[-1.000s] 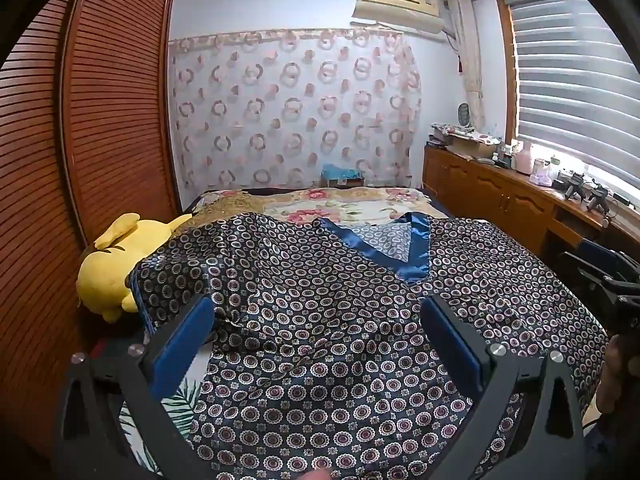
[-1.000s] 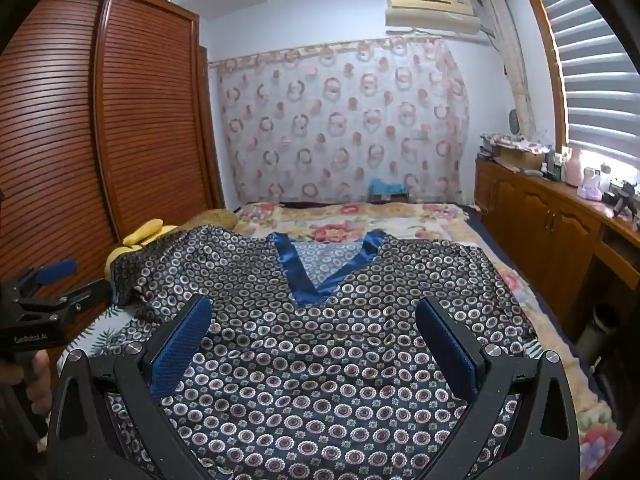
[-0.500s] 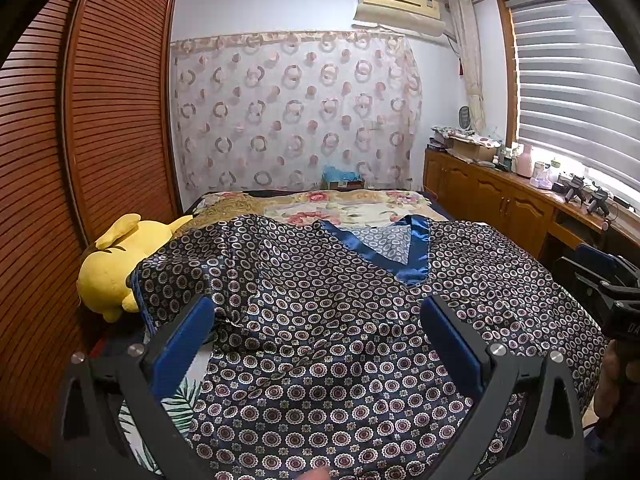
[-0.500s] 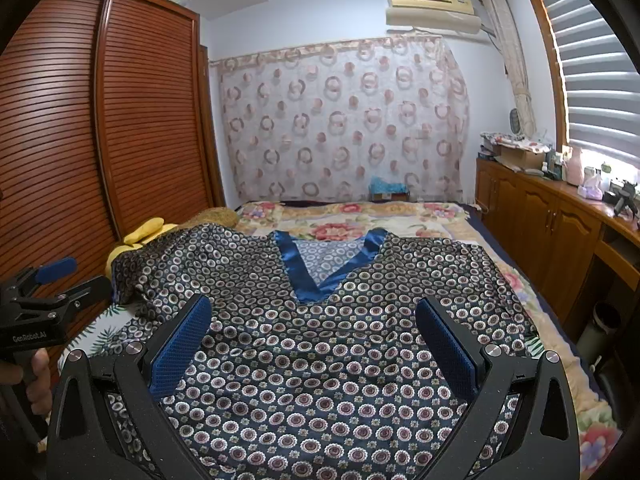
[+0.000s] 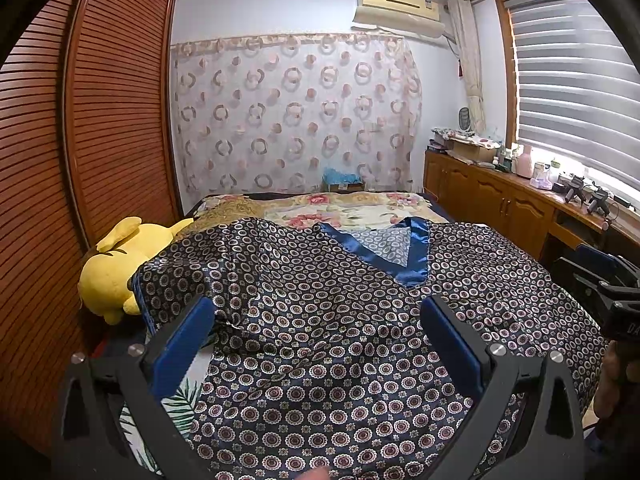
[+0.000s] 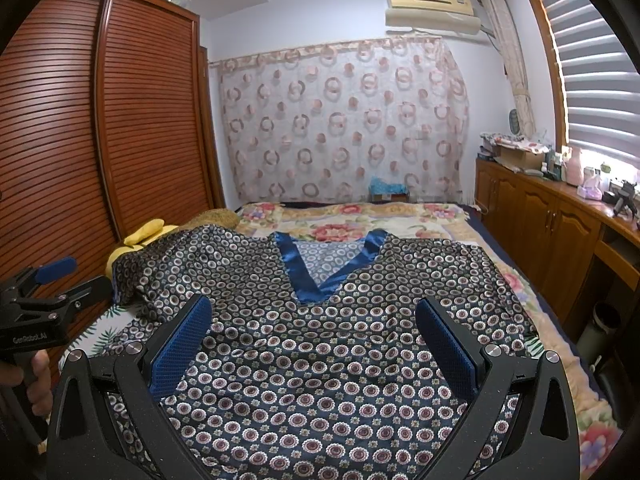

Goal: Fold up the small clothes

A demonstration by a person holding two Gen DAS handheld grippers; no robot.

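A dark satin top (image 5: 320, 320) with circle print and a blue V-neck trim (image 5: 412, 256) lies spread on the bed, neck away from me; it also shows in the right wrist view (image 6: 320, 340). Its left sleeve (image 5: 180, 272) is rumpled near the plush. My left gripper (image 5: 316, 340) is open and empty above the top's lower left part. My right gripper (image 6: 312, 336) is open and empty above its lower middle. Each gripper shows at the edge of the other's view: the right one (image 5: 612, 292) and the left one (image 6: 44, 308).
A yellow plush toy (image 5: 116, 268) lies at the bed's left edge by the wooden wardrobe doors (image 5: 100, 120). A floral bedspread (image 6: 360, 224) covers the far bed. Wooden cabinets (image 6: 552, 224) with clutter run along the right under the window.
Both grippers have shifted very slightly; the view has barely changed. The top lies as before and both grippers stay open.
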